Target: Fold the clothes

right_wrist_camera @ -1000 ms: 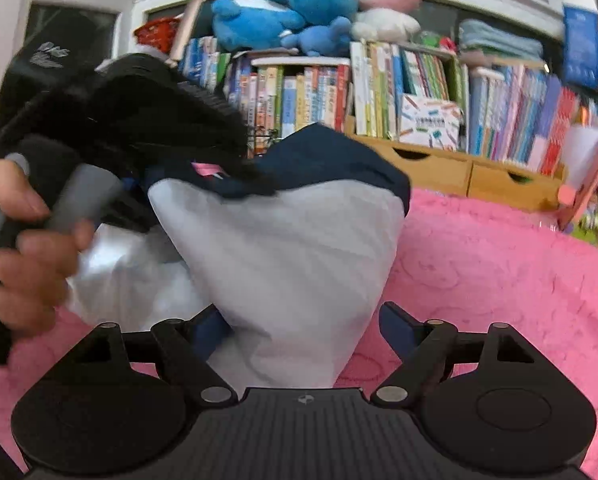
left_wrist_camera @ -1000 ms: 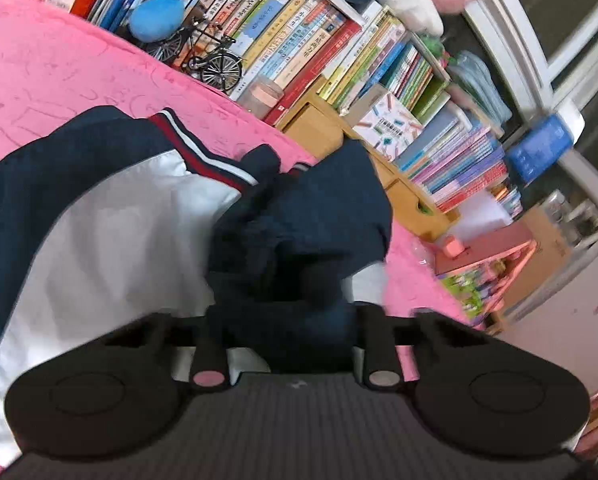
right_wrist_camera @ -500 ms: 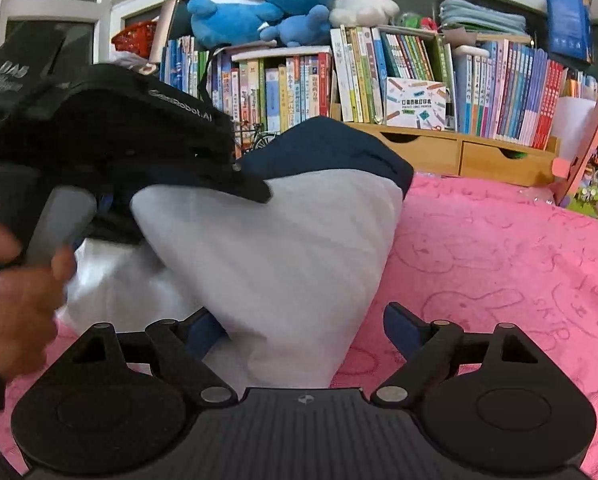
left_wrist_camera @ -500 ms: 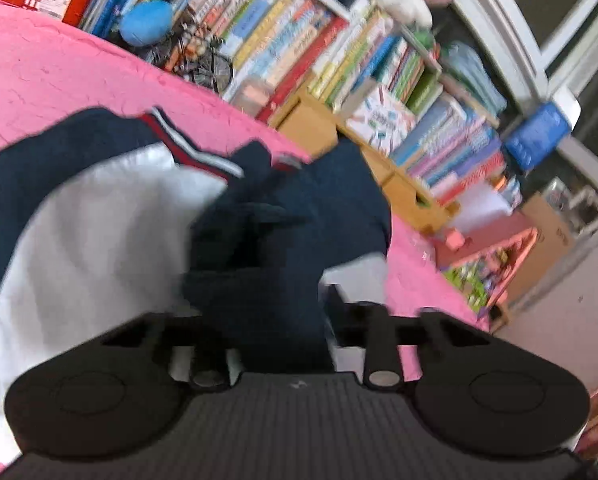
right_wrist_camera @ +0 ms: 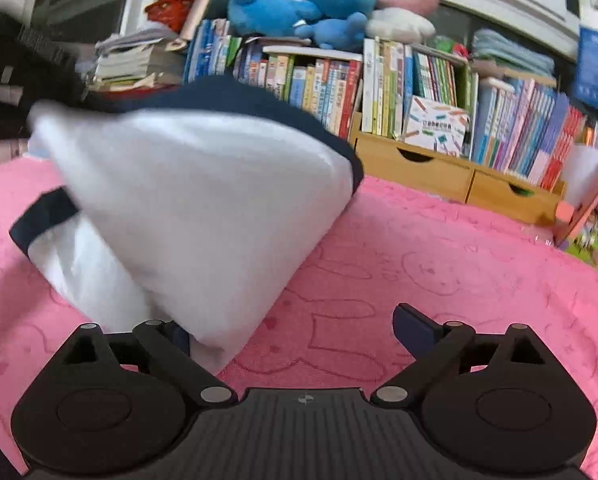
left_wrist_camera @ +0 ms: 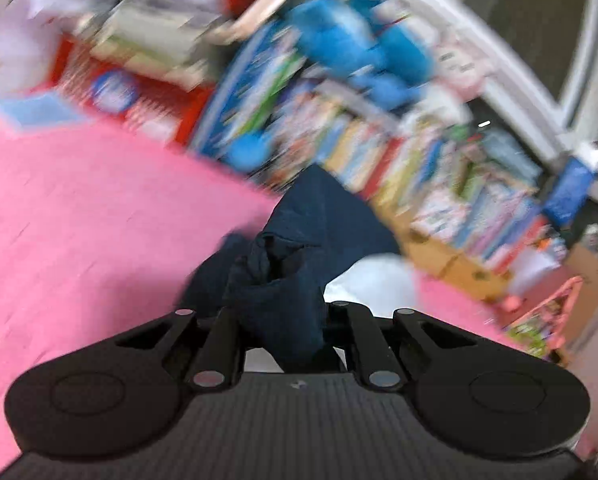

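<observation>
Left gripper (left_wrist_camera: 285, 312) clenched on navy bunch of garment (right_wrist_camera: 203, 200); right gripper (right_wrist_camera: 299, 332) released, garment's white corner between fingers; garment draped over pink blanket (right_wrist_camera: 439, 272); bookshelf (right_wrist_camera: 379, 92) behind blanket, plush toys (right_wrist_camera: 299, 4) atop.

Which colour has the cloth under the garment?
Pink, with faint cartoon outlines; the cloth shows best in the right wrist view, under the garment.

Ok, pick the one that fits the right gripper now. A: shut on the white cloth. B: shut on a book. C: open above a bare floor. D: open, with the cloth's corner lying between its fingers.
D: the right gripper is spread wide, the garment corner lying between its fingers on the pink blanket.
</observation>
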`<state>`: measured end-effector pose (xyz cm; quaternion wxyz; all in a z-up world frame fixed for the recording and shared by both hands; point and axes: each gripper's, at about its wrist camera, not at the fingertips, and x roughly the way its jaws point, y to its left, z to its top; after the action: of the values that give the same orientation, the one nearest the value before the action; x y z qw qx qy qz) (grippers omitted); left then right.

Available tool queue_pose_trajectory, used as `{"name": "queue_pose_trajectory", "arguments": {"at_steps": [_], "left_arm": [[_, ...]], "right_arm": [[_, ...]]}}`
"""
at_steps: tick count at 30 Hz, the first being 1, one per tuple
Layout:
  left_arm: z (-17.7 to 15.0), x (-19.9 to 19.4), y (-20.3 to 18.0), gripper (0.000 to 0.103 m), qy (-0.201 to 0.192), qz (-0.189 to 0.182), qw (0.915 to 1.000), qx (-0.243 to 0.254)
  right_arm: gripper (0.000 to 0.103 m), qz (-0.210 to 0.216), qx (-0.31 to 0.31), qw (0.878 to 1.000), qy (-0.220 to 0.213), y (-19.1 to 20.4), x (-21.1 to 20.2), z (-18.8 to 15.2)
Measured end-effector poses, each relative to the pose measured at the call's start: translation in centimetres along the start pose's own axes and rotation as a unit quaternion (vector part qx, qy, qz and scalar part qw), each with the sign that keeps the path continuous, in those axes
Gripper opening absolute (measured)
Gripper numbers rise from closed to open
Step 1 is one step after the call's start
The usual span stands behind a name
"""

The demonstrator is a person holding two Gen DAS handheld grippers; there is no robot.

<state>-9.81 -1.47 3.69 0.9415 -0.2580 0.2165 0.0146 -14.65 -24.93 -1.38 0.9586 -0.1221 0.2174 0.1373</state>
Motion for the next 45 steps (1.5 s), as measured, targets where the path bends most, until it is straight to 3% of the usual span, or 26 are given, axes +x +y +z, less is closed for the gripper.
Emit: {"name": "queue_pose_trajectory", "arguments": {"at_steps": [3, 9, 17, 21, 27, 32, 36, 41, 42, 44, 45], "left_arm": [[-0.8, 0.2, 1.8, 0.019, 0.011, 0.019, 0.9997, -0.004], [-1.7, -0.9, 0.8, 0.024, -0.004, 0.050, 0.9955, 0.080], [-3.3, -1.9, 1.8, 0.036, -0.003, 0.104, 0.9878, 0.116], [-3.9, -2.2, 2.2, 0.049, -0.006, 0.124, 0.9831, 0.134], [-4.3, -1.8, 2.1, 0.055, 0.003, 0.125, 0.9795, 0.157], [-5.2, -2.1, 1.2, 0.060, 0.013, 0.106, 0.9785, 0.177], [-6.2, -2.1, 0.3, 0.077, 0.019, 0.089, 0.9757, 0.200], [-7.4, -2.5, -1.1, 0.084, 0.024, 0.076, 0.9706, 0.227], [-7.5, -2.5, -1.1, 0.084, 0.022, 0.078, 0.9706, 0.227], [-7.6, -2.6, -1.1, 0.084, 0.017, 0.077, 0.9706, 0.228], [-7.7, -2.6, -1.1, 0.085, 0.014, 0.077, 0.9703, 0.229]], "right_arm": [[0.098, -0.005, -0.018, 1.000, 0.001, 0.5, 0.1, 0.1], [0.100, -0.010, -0.024, 1.000, 0.004, 0.6, 0.3, 0.1], [0.101, -0.015, -0.030, 0.999, 0.005, 0.7, 0.4, 0.0], [0.101, -0.023, -0.041, 0.999, 0.000, 0.9, 0.3, -0.1], [0.100, -0.038, -0.057, 0.997, -0.028, 0.4, -0.6, -0.7], [0.100, -0.093, -0.148, 0.983, -0.054, 0.6, -1.4, -1.0], [0.100, -0.099, -0.159, 0.981, -0.051, -1.4, -2.2, -1.0], [0.102, -0.070, -0.131, 0.989, -0.009, -5.1, -2.1, -2.4], [0.102, -0.048, -0.110, 0.993, 0.006, -5.8, -2.1, -2.5], [0.101, 0.036, -0.055, 0.997, 0.048, -7.6, -2.5, -2.1], [0.101, 0.072, -0.037, 0.996, 0.043, -8.1, -3.1, -1.6]]}}
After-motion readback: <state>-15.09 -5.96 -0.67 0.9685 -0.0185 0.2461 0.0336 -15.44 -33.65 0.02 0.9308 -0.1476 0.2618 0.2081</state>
